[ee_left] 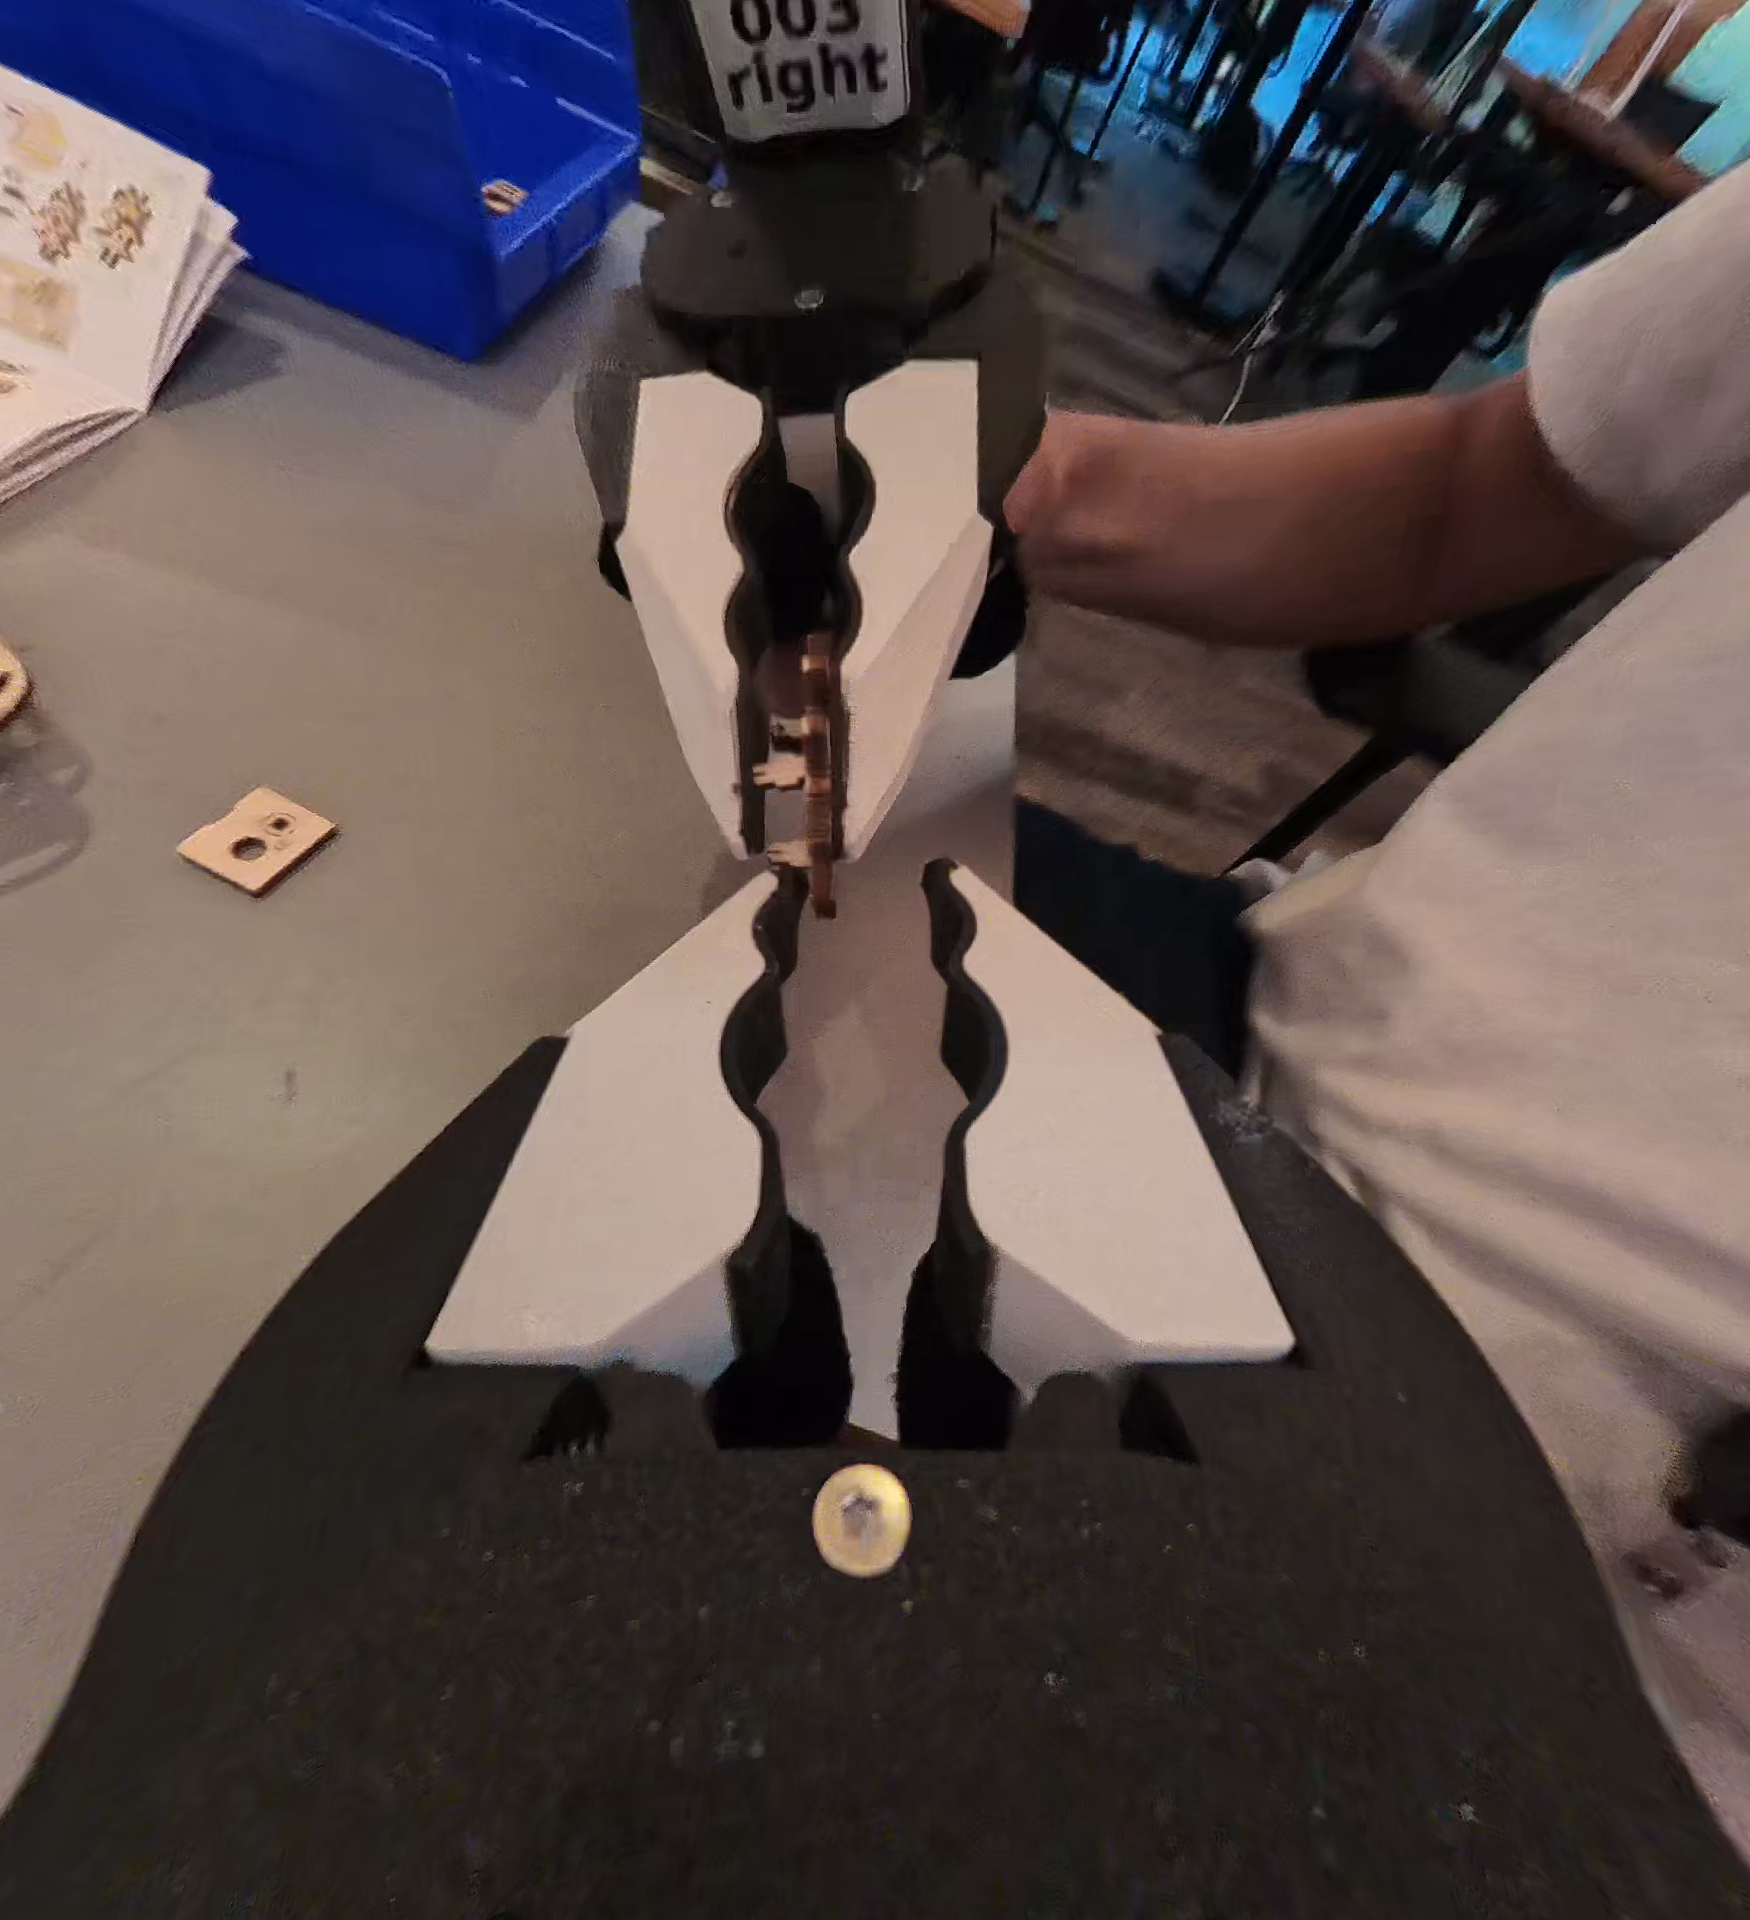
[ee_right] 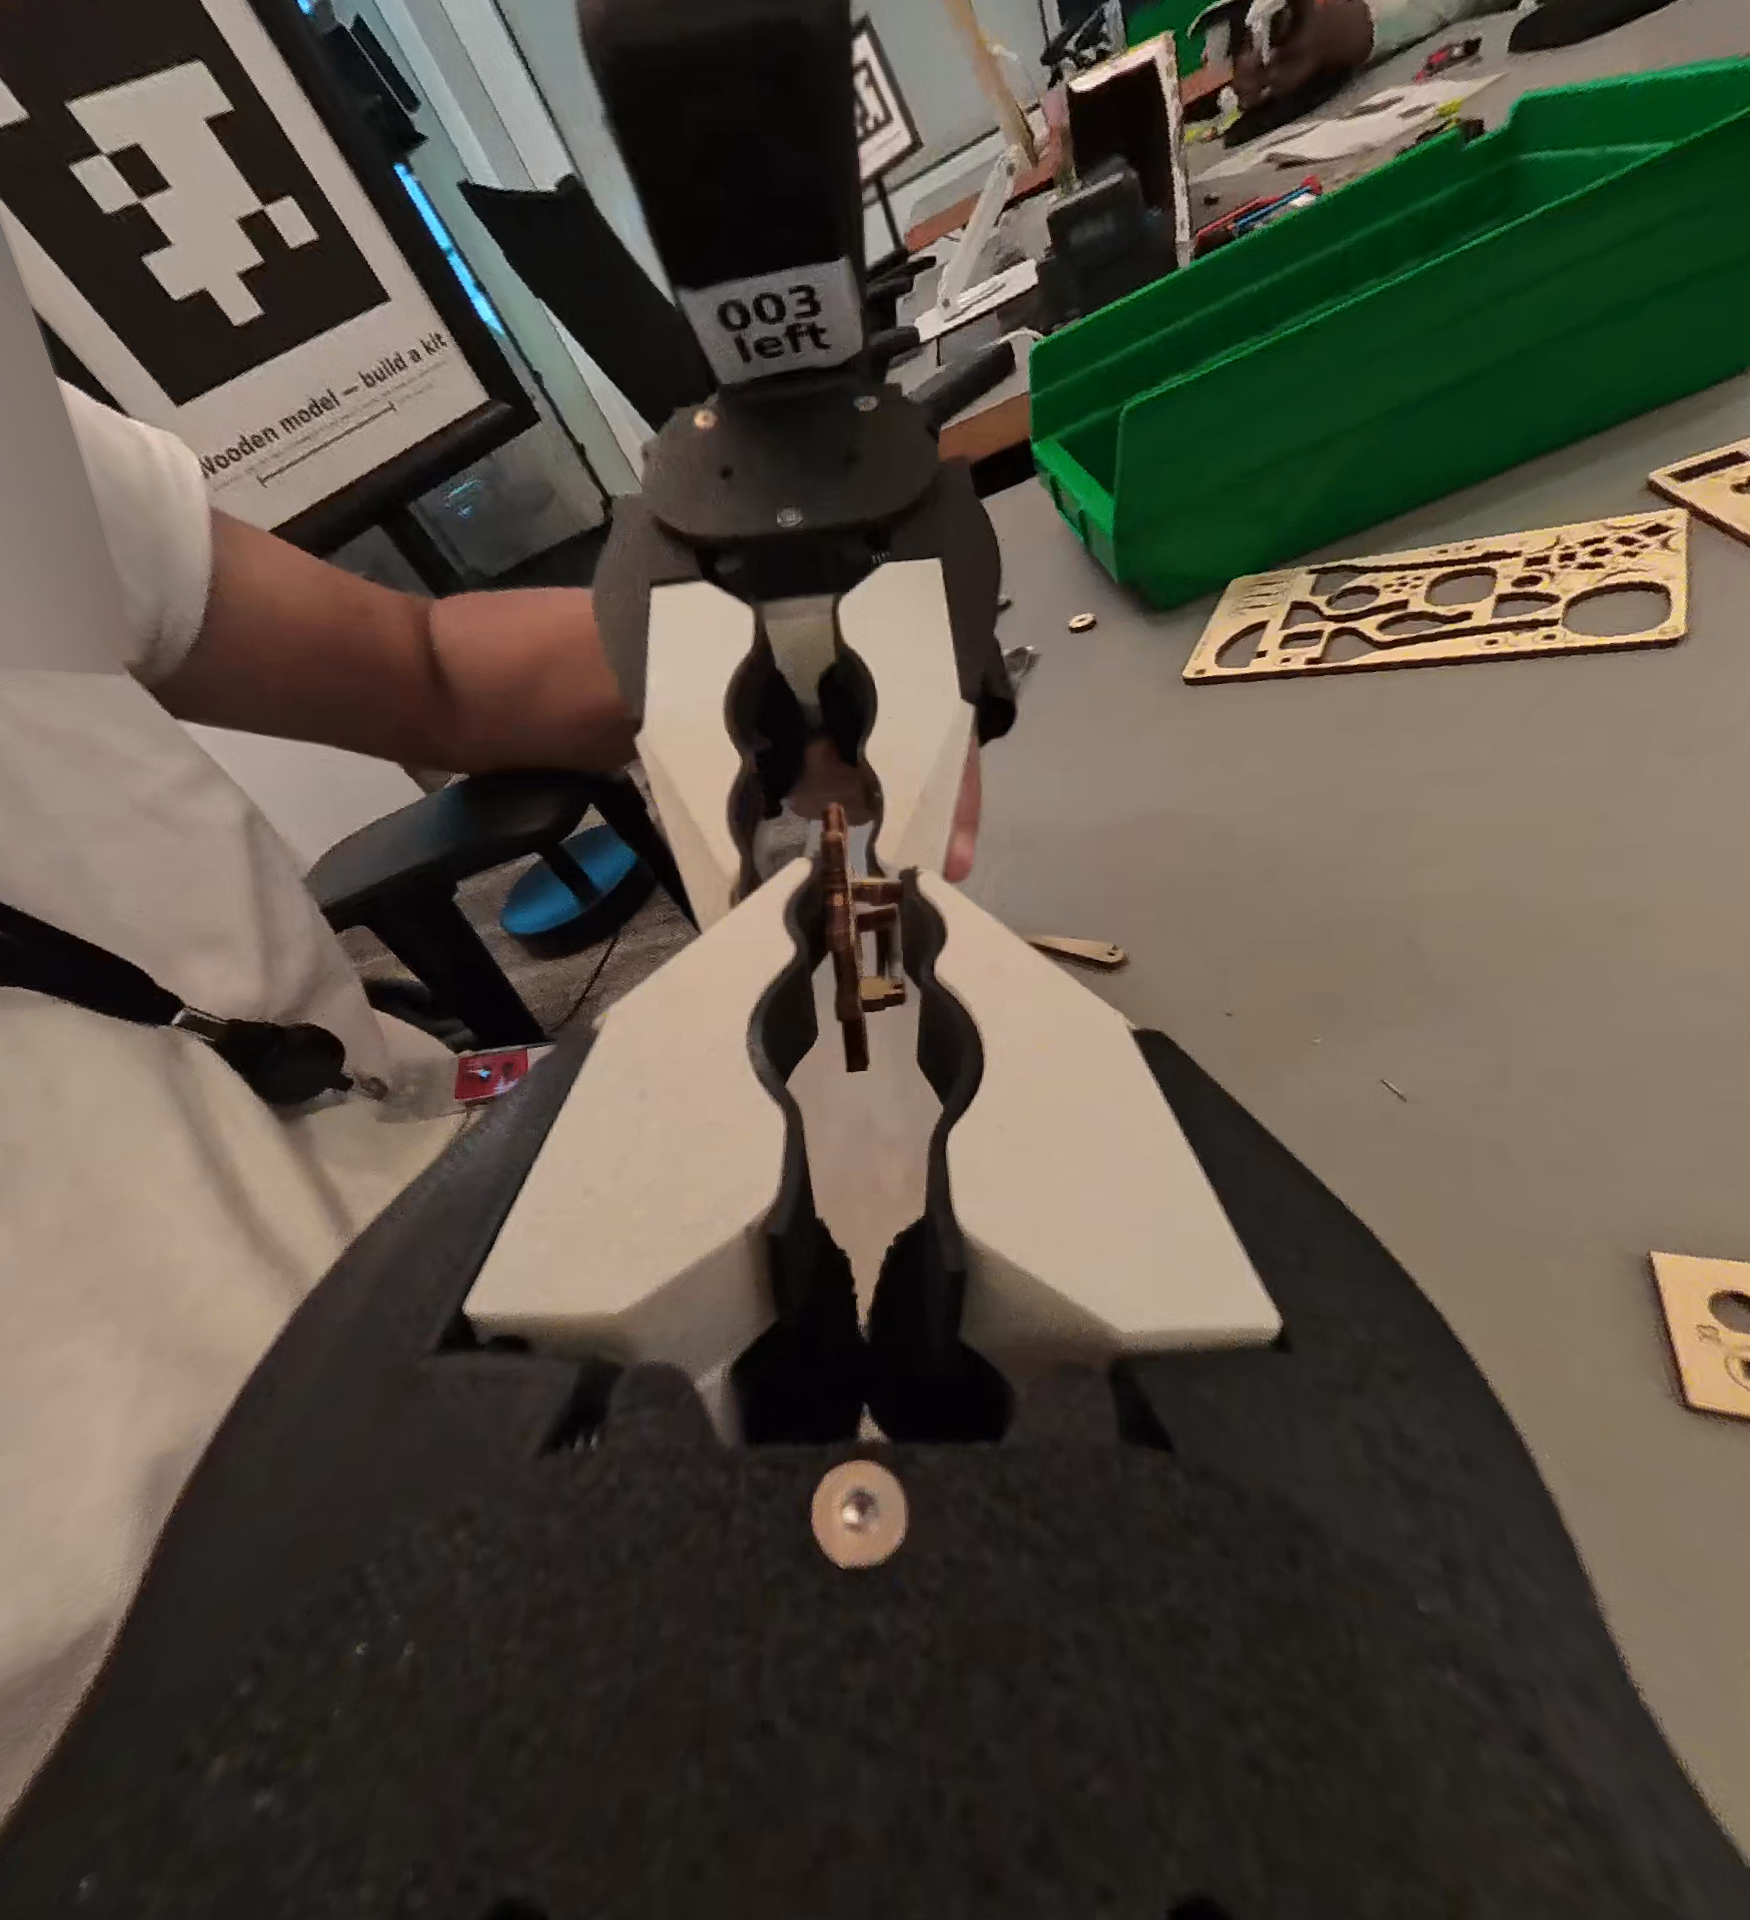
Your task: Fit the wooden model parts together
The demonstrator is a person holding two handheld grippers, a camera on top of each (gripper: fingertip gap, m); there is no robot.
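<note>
The right gripper has its fingers clamped on a small wooden assembly. Facing it tip to tip, the left gripper has its fingers apart, empty, above the grey tabletop.

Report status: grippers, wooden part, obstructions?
Right gripper shut on wooden assembly. Left gripper open, tips facing it, empty. Nothing between them; loose square piece on table, off to the side.

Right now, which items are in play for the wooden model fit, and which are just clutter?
In play:
- wooden assembly, clamped in right gripper
- left gripper, open, facing it
- loose square wooden piece
- punched wooden sheet

Clutter:
- blue bin
- green bin
- instruction booklet
</note>
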